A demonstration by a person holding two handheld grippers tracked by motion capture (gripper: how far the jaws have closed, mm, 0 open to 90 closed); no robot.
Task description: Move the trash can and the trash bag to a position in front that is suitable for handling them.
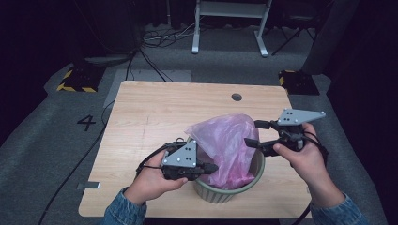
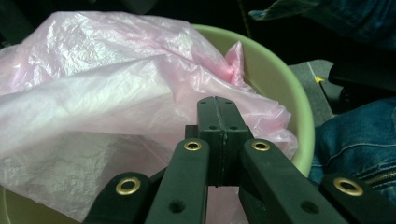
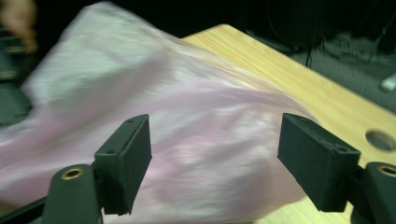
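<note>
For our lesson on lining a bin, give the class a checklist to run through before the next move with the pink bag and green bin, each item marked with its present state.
1. Pink bag sits inside the green bin: ok.
2. Left gripper is shut: ok.
3. Left gripper holds bag film: cannot tell; its jaws meet, with no film visibly pinched between them.
4. Right gripper is open and ready to grasp: ok.
5. Bag edge folded over the bin rim: not ok; the rim is bare and the bag stands bunched above it.
6. Bin stands upright on the table: ok.
</note>
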